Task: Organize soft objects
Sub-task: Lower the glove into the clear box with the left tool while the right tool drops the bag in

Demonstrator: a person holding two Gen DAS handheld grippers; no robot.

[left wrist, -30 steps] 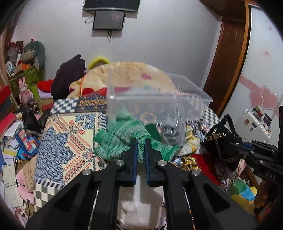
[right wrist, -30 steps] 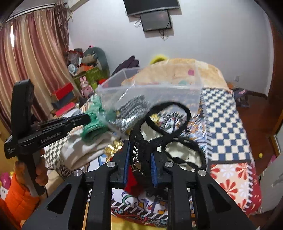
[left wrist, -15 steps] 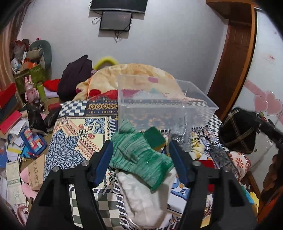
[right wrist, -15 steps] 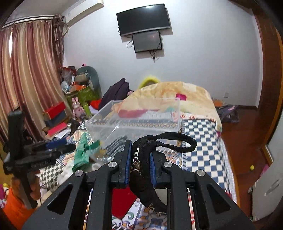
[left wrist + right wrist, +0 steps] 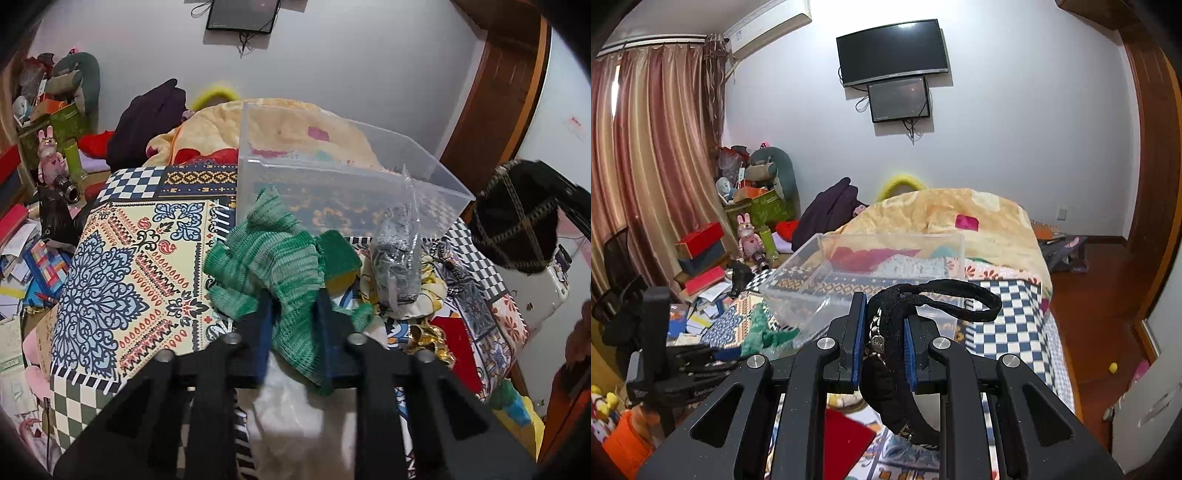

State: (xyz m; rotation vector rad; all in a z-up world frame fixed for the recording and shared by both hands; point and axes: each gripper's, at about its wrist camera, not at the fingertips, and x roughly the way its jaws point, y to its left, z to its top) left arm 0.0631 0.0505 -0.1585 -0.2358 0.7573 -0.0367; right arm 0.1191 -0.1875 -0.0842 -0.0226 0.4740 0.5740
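Note:
My left gripper (image 5: 293,314) is shut on a green knitted cloth (image 5: 273,258) that lies on the patterned bed cover, just in front of a clear plastic box (image 5: 332,173). A green and yellow sponge (image 5: 341,258) lies beside the cloth, a white cloth (image 5: 291,424) under it. My right gripper (image 5: 880,325) is shut on a black bag (image 5: 894,354) by its strap and holds it in the air before the box (image 5: 849,280). The bag also shows at the right of the left wrist view (image 5: 517,229).
A clear packet of grey items (image 5: 399,266) stands right of the sponge. Gold and red things (image 5: 432,336) lie at the bed's right edge. A beige blanket (image 5: 945,218) is piled behind the box. Clutter and boxes (image 5: 701,251) fill the floor at the left.
My left gripper opened, dropped over the green cloth and closed on it. My right gripper lifted the black bag clear of the bed and higher.

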